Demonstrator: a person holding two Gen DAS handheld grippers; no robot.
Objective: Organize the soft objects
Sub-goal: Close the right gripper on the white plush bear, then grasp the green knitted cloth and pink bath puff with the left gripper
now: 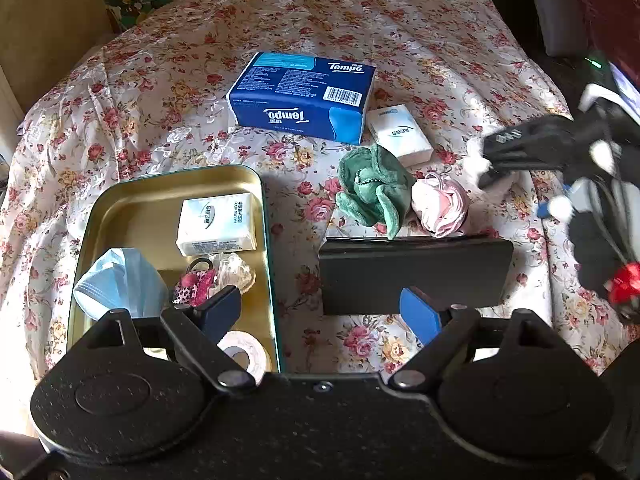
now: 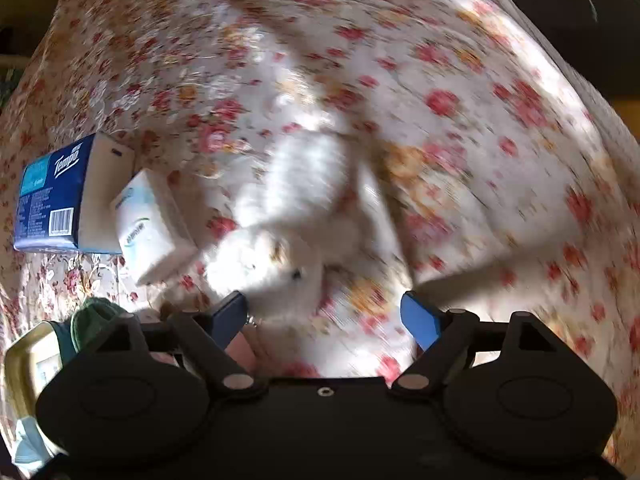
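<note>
we held the left gripper (image 1: 320,314) still above the gap between the gold metal tray with a green rim (image 1: 256,184) and the flat black rectangular case (image 1: 416,276), its jaws standing wide with nothing between them. the right gripper (image 2: 324,314) was over the fluffy white soft toy (image 2: 288,216) on the flower-printed tablecloth (image 2: 460,80), jaws wide and not yet pressing on it; that view was badly blurred. we judged the main risk to be a rushed close: fast hand motion could make the jaws pinch only loose fur or cloth, so the toy slips or the cloth lifts and drags its neighbours. the small white tissue packet (image 2: 154,224) lay just beside the toy and touching the big blue tempo tissue pack (image 2: 52,200), so a sideways sweep could knock either. the green plush scrunchie (image 1: 370,192) and the pink rolled fabric piece (image 1: 440,210) waited outside the tray. inside it were a second tissue packet (image 1: 218,224), a blue face mask (image 1: 120,284), a pink leopard hair tie (image 1: 194,286) and a tape roll (image 1: 244,354), leaving little room.
</note>
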